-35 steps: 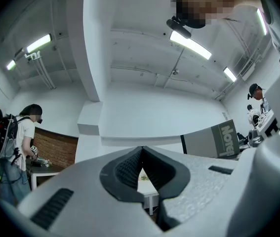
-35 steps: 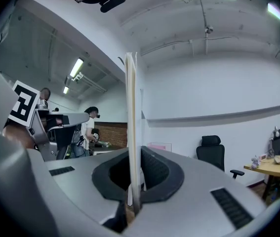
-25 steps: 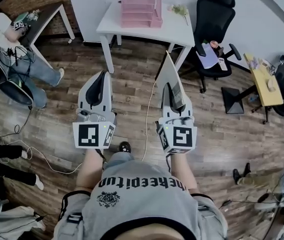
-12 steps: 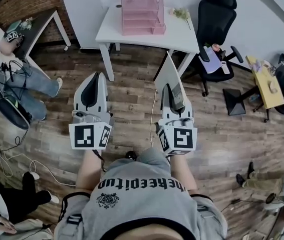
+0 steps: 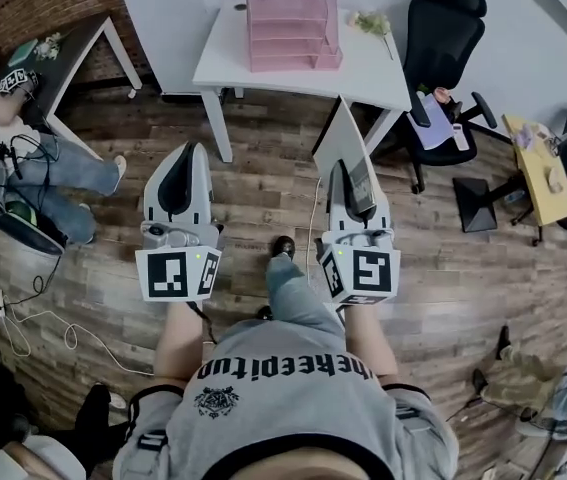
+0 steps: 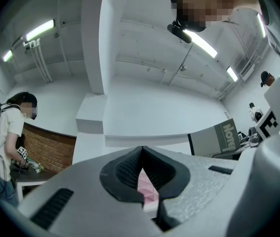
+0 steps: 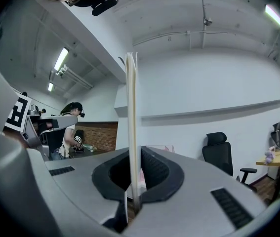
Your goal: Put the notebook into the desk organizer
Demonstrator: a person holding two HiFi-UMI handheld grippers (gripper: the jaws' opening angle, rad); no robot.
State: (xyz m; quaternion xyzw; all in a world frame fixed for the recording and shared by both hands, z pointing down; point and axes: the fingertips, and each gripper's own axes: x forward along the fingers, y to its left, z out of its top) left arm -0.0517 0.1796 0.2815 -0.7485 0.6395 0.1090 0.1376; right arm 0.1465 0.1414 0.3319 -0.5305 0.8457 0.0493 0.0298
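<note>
Over the wood floor (image 5: 263, 203) the worktop (image 5: 363, 68) and organizer (image 5: 288, 23) loom nearer than before, the right gripper (image 5: 349, 175) clamping the notebook (image 5: 335, 143) upright, the left gripper (image 5: 187, 151) closed empty: approach underway.

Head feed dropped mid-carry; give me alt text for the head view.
The right gripper holds a thin notebook upright on edge, with wood floor between it and the white table carrying the pink desk organizer. The left gripper, beside it, is shut and empty.

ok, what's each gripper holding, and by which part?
Right gripper holds the notebook by its near edge, cover vertical between the jaws. Left gripper is shut on nothing.
</note>
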